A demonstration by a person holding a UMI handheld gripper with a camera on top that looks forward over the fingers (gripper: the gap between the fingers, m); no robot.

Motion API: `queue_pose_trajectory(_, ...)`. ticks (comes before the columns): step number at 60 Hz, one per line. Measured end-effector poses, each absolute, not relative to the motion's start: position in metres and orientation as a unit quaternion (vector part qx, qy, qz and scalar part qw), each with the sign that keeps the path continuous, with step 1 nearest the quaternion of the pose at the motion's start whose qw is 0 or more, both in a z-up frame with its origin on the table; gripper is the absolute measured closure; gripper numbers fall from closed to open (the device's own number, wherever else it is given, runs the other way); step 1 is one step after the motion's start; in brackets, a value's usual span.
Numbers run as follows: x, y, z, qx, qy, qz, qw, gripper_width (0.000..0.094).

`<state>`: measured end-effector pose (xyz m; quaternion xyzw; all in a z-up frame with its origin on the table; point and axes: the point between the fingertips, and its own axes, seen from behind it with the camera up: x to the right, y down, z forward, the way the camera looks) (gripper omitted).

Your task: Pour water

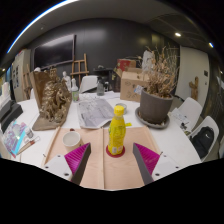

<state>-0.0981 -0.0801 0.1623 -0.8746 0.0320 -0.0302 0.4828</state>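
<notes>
A yellow bottle (118, 129) with a yellow cap stands upright on a round red coaster (117, 152) on a light wooden board (112, 172). It is just ahead of my fingers, centred between their lines. My gripper (113, 160) is open wide and empty, its magenta pads (79, 160) apart at either side of the board. A small white cup (71, 140) stands to the left of the bottle, beyond the left finger.
The board lies on a white table (178, 145). Beyond stand a potted dry plant (156, 100) at the right, a brown dried arrangement (50, 100) at the left, a grey paper stack (95, 110), cardboard boxes (131, 80) and chairs (207, 135).
</notes>
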Motion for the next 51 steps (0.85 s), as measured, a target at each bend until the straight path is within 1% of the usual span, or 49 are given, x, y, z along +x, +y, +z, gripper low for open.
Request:
queue_pose_trajectory(6, -0.12, -0.133, 0.194, -0.878, 0.037, -0.042, 0.476, 0.0074)
queue_pose_trajectory(14, -0.15, -0.197, 0.218, -0.879, 0.037, -0.048, 0.474, 0.0075)
queue_pose_trajectory(20, -0.17, -0.234, 0.23, -0.879, 0.039, -0.046, 0.473, 0.0075)
queue_pose_trajectory(33, -0.192, -0.278, 0.237, -0.88, 0.043, -0.058, 0.47, 0.0075)
queue_pose_trajectory(43, -0.201, -0.287, 0.241, -0.879, 0.035, -0.066, 0.472, 0.0074)
queue_pose_trajectory(51, -0.208, -0.285, 0.237, -0.881, 0.026, -0.067, 0.467, 0.0075)
